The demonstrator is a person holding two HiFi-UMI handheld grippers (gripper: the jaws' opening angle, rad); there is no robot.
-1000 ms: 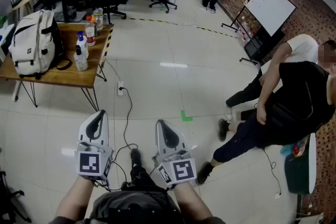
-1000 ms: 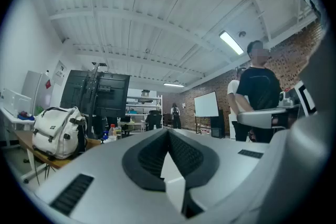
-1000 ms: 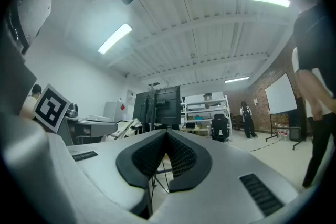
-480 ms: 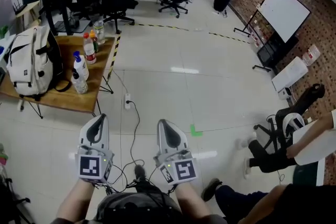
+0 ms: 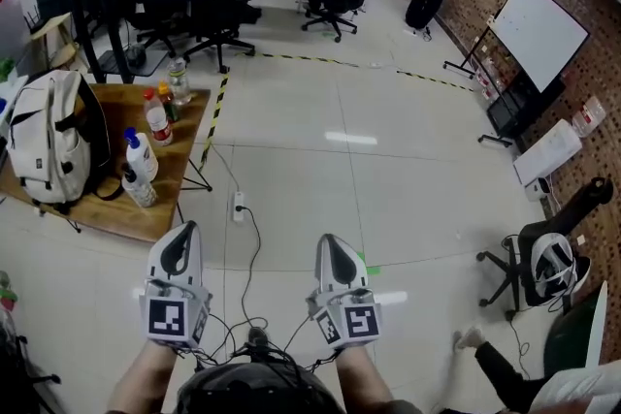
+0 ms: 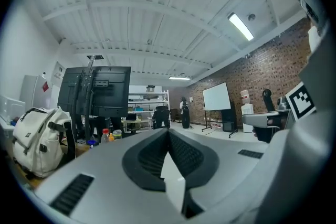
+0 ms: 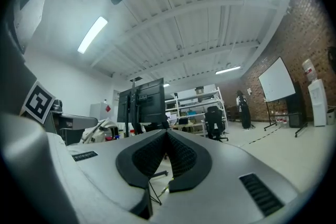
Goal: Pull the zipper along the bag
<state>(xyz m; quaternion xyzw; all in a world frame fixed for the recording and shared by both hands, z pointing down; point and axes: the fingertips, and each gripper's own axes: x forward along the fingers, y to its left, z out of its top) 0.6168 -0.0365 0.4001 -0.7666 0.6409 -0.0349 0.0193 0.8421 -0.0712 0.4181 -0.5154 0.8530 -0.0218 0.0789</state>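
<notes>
A white backpack with black straps stands upright on a wooden table at the left; it shows again as the backpack at the left edge of the left gripper view. My left gripper and right gripper are held side by side over the floor, well to the right of the table and apart from the bag. Both point level and both are shut with nothing between the jaws. The left gripper and right gripper show their tips pressed together.
Spray bottles and drink bottles stand on the table beside the bag. A power strip and cable lie on the tiled floor ahead. Office chairs, a whiteboard and a chair at the right ring the room.
The view has swung left: the seated person at the right has slid out of view, and table and bag sit lower and nearer. Both grippers stay shut, side by side.
</notes>
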